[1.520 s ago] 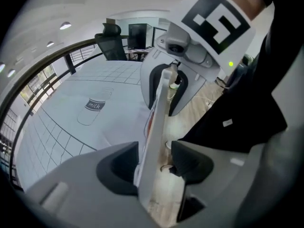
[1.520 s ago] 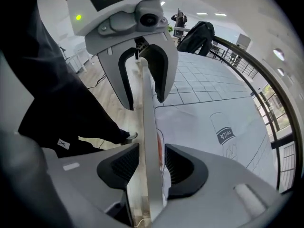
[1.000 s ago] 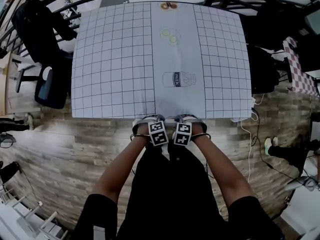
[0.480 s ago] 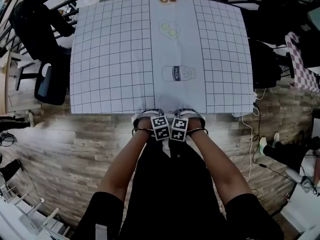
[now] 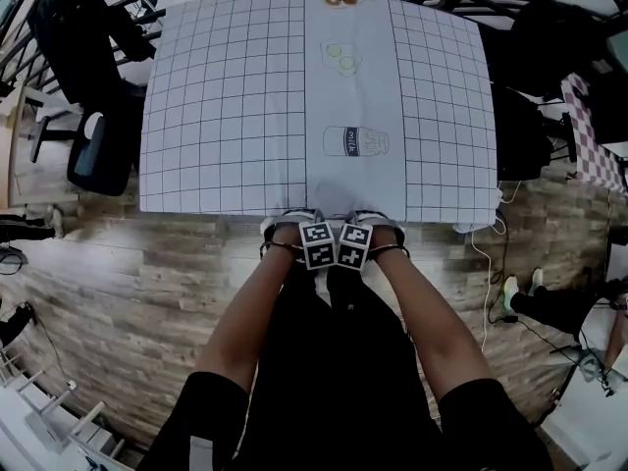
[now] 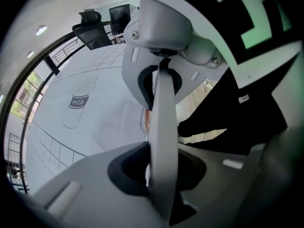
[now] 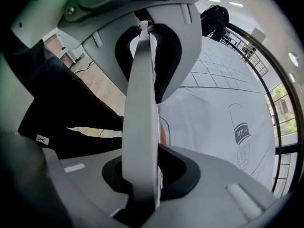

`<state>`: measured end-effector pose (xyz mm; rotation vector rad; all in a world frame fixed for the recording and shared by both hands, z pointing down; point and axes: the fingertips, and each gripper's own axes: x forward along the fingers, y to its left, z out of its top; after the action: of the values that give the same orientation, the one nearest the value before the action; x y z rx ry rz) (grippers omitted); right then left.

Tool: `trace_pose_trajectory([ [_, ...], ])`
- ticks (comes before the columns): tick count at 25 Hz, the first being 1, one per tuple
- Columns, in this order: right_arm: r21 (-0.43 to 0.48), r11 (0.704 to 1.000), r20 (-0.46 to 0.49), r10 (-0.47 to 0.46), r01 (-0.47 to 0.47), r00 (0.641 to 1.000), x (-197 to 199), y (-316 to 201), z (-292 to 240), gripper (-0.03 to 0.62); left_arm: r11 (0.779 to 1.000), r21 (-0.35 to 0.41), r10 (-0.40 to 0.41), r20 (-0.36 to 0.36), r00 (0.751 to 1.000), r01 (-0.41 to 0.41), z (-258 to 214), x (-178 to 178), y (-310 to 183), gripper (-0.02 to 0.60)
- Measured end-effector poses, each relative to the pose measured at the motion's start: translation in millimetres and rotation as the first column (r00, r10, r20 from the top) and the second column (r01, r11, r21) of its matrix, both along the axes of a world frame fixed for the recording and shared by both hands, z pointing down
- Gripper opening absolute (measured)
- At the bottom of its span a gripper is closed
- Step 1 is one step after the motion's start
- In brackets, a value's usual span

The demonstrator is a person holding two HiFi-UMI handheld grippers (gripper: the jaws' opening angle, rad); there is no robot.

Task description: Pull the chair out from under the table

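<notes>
The chair is tucked under the table [image 5: 226, 116] and hidden in the head view by the white gridded cloth and my hands. Both grippers point down, side by side at the table's near edge. A pale grey slat [image 6: 161, 108], which I take for the top of the chair's back, runs between the left gripper's [image 5: 299, 232] jaws, which are closing on it. The same slat [image 7: 141, 89] fills the right gripper's [image 5: 371, 230] jaws, which press on it. The left gripper [image 6: 156, 146] and right gripper [image 7: 142, 151] each show only this slat in their grip.
A milk bottle drawing [image 5: 351, 141] is printed on the cloth. A black office chair [image 5: 93, 86] stands at the table's left and dark furniture [image 5: 520, 135] at its right. Cables [image 5: 486, 263] lie on the wooden floor, near a person's feet [image 5: 535, 302].
The two marker cubes have drawn closer together and a little nearer the table's edge. The arms have otherwise hardly moved.
</notes>
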<state>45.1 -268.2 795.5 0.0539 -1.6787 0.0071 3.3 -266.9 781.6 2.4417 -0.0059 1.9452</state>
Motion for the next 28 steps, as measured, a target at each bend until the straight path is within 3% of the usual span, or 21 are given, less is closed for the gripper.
trace_pose_trajectory([
  [28, -0.01, 1.0, 0.016, 0.022, -0.022, 1.0, -2, 77, -4, 0.074, 0.998, -0.054, -0.019, -0.014, 1.0, 0.019, -5, -4, 77, 0.089],
])
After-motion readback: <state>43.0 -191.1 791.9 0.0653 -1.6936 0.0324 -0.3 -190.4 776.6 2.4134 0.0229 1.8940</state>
